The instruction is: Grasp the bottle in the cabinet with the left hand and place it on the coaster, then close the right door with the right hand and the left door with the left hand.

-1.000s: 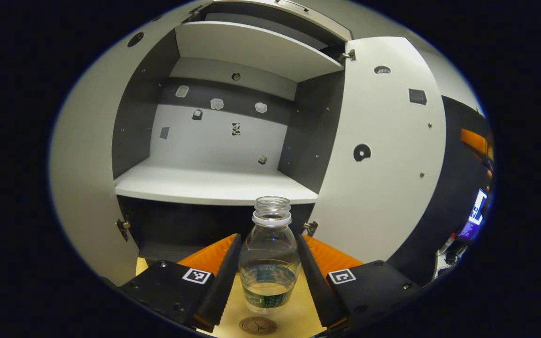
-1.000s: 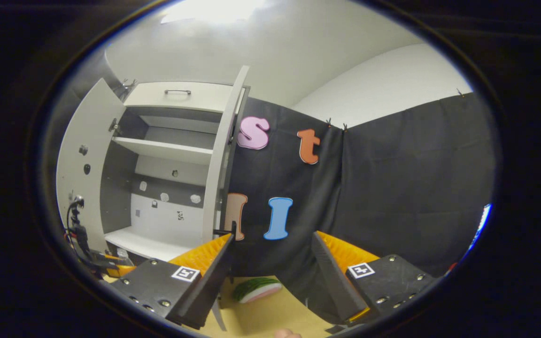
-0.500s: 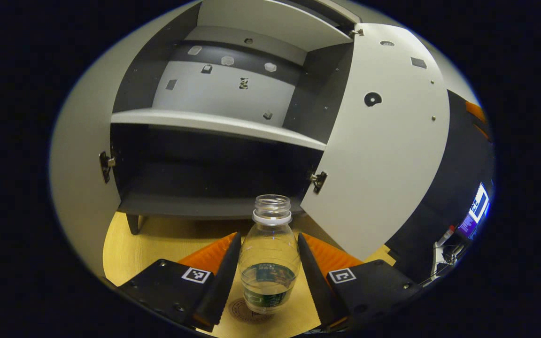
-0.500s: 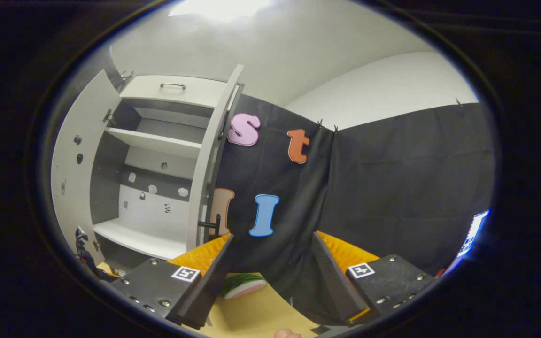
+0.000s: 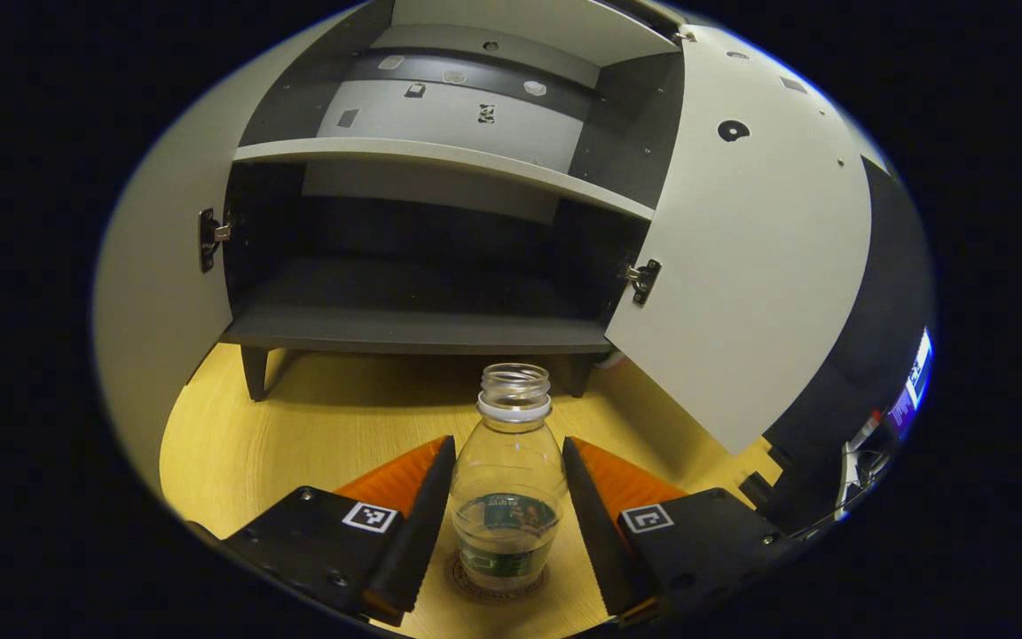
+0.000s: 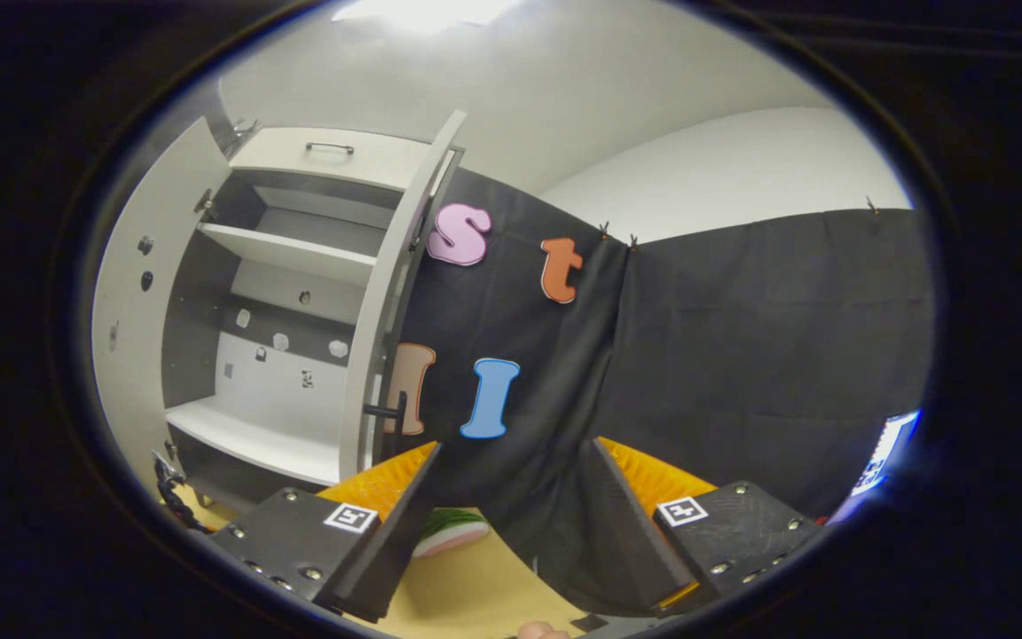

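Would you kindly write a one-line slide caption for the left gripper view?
Left gripper holds the bottle upright on the coaster, before the cabinet with both doors open.

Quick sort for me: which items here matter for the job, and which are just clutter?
Job items: bottle in the left gripper; coaster beneath it; cabinet's left door and right door; right gripper.

Clutter: watermelon slice toy; cables.

My left gripper (image 5: 508, 510) low, aimed level and forward, fingers (image 5: 418, 524) pressed on both sides of bottle (image 5: 509, 497); black pads flank its body, orange backs behind. My right gripper (image 6: 511, 524) held higher, pointing forward, jaws spread wide, nothing between fingers (image 6: 387, 541). Fingertip of my holding hand (image 6: 536, 630) peeks at bottom edge of right gripper view.
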Demonstrator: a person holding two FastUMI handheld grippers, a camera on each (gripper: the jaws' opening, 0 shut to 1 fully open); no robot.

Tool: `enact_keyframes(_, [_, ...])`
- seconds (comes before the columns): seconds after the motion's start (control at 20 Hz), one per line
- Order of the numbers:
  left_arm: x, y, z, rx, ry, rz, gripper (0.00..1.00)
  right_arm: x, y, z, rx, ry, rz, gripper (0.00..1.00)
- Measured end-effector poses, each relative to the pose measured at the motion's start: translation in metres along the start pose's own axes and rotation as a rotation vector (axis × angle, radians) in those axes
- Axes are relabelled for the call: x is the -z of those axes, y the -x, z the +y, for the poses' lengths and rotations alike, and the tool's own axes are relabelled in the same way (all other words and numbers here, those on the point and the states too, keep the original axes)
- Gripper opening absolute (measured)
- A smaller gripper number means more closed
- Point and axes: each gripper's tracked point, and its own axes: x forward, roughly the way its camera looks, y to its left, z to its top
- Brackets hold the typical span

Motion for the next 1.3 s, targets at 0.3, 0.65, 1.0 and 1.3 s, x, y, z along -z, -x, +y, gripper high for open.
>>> enact_keyframes(0.3, [0.007,0.013,-0.007,0.008,-0.037,0.010,0.78,0.008,-0.004,0.012,-0.029,0.008,0.016,0.99])
enact_keyframes(0.65, [0.035,0.034,-0.004,-0.025,-0.072,0.100,0.84,0.012,-0.008,0.020,-0.055,-0.002,0.016,0.99])
enact_keyframes(1.0, [0.031,0.038,-0.015,-0.013,-0.052,0.085,0.84,0.017,-0.005,0.021,-0.063,-0.005,0.026,0.99])
enact_keyframes(1.3, [0.018,0.039,-0.021,-0.003,-0.064,0.059,0.88,0.024,-0.001,0.017,-0.055,-0.010,0.037,0.99])
